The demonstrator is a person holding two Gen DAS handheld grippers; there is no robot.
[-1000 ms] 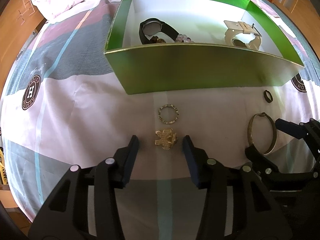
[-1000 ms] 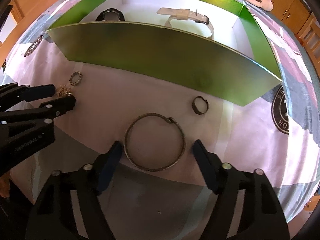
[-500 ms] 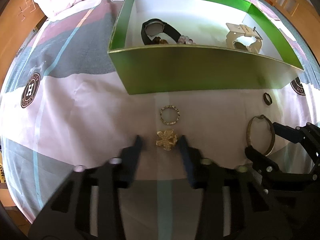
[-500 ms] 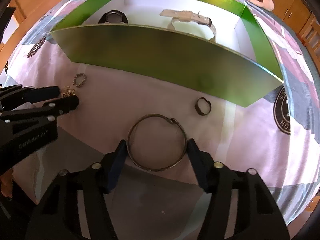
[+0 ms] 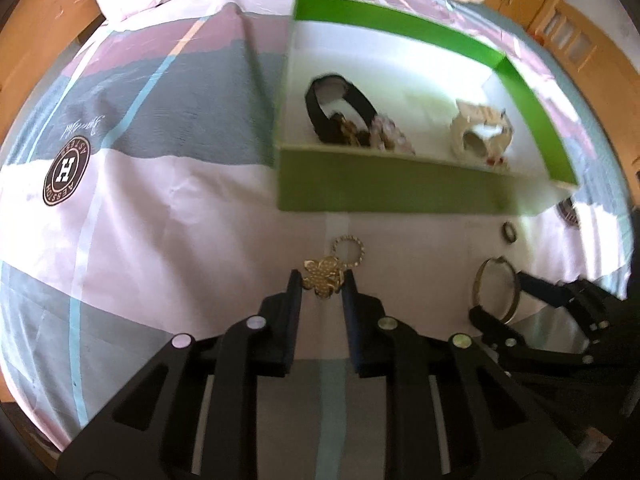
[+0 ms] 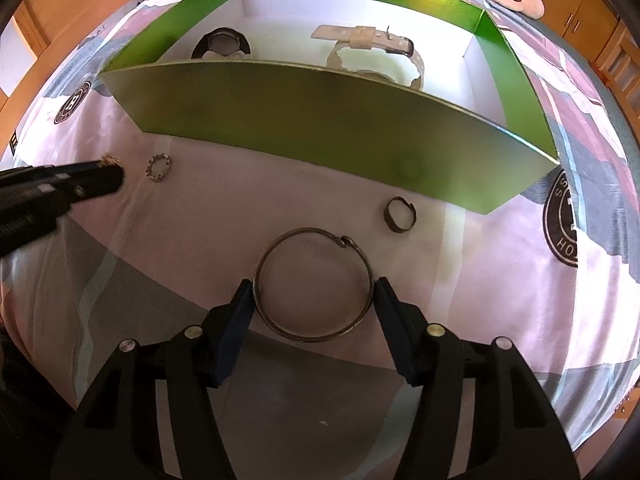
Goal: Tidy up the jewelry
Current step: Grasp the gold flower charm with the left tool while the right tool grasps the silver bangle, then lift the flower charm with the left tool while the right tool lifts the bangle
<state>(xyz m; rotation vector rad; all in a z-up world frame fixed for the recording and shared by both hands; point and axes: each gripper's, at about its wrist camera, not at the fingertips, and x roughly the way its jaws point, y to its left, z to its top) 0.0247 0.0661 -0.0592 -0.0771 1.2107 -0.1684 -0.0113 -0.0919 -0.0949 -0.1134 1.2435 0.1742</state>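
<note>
My left gripper (image 5: 322, 286) has its jaws pinched on the gold flower brooch (image 5: 323, 278), which sits between the tips and looks lifted off the bedspread (image 5: 160, 216); the green box (image 5: 400, 196) lies straight ahead past a small beaded ring (image 5: 348, 250). My right gripper (image 6: 314, 294) has its jaws touching both sides of the thin metal bangle (image 6: 314, 284), which lies flat, clasp toward the box. Brooch: lumpy, filigree, small; bangle: thin dull hoop.
</note>
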